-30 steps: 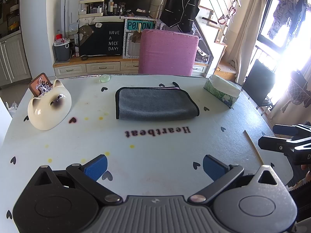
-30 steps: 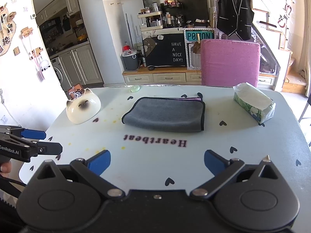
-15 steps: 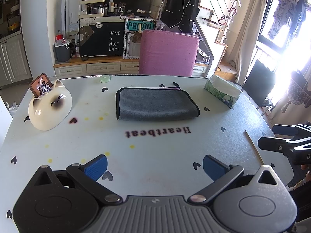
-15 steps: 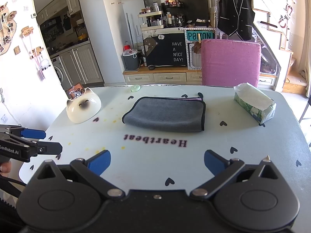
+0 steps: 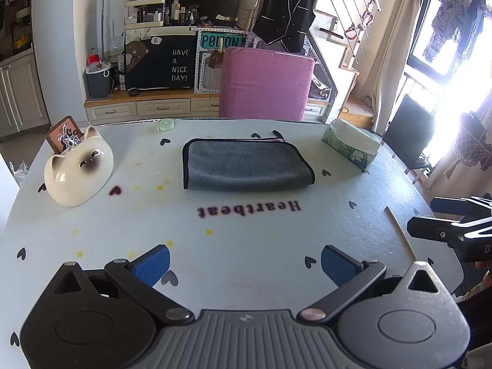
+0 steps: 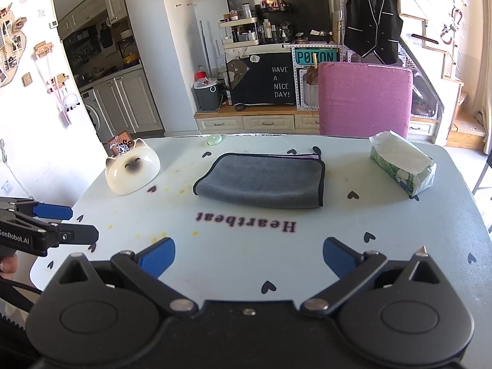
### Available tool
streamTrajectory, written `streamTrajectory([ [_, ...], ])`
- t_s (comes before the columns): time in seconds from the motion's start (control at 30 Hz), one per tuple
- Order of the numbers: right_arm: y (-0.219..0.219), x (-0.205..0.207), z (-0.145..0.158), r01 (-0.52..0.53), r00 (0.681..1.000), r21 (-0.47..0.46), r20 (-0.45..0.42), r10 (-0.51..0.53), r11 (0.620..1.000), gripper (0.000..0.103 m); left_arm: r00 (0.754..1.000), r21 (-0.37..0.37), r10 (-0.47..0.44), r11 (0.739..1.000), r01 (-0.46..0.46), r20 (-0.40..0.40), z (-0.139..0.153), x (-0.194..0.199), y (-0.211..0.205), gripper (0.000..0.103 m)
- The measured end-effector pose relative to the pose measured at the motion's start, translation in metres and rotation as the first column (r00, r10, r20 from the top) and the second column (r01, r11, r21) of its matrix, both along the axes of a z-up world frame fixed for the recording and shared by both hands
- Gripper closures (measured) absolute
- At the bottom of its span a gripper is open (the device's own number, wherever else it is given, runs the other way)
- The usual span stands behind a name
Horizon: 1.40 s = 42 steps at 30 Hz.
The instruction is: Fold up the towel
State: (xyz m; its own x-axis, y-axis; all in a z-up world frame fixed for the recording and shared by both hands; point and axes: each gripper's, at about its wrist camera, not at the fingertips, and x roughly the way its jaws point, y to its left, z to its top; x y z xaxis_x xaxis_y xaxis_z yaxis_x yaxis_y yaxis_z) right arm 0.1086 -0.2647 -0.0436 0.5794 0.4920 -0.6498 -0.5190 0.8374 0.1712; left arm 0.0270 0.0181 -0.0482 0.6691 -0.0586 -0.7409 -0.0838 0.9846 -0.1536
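A grey towel with black trim [image 5: 246, 166] lies folded flat in the far middle of the white table [image 5: 246, 230]; it also shows in the right wrist view [image 6: 264, 178]. My left gripper [image 5: 244, 264] is open and empty, held over the table's near edge, well short of the towel. My right gripper [image 6: 247, 256] is open and empty too, at the same near edge. Each gripper shows at the side of the other's view: the right gripper [image 5: 449, 218] and the left gripper [image 6: 55, 223].
A cat-shaped ceramic holder [image 5: 77, 175] stands at the left. A tissue box [image 5: 350, 146] sits at the far right. A thin wooden stick [image 5: 399, 233] lies near the right edge. A small green disc [image 5: 165, 124] lies at the far edge. A pink chair [image 5: 264, 83] stands behind the table.
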Motion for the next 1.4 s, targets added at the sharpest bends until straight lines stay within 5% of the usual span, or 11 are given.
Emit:
streamTrajectory([
  [1.4, 0.0018, -0.0012, -0.0018, -0.008, 1.0, 0.0, -0.002, 0.008, 1.0, 0.001, 1.0, -0.004, -0.005, 1.0, 0.005, 0.0, 0.0021, 0.0009, 0.0001, 0.0],
])
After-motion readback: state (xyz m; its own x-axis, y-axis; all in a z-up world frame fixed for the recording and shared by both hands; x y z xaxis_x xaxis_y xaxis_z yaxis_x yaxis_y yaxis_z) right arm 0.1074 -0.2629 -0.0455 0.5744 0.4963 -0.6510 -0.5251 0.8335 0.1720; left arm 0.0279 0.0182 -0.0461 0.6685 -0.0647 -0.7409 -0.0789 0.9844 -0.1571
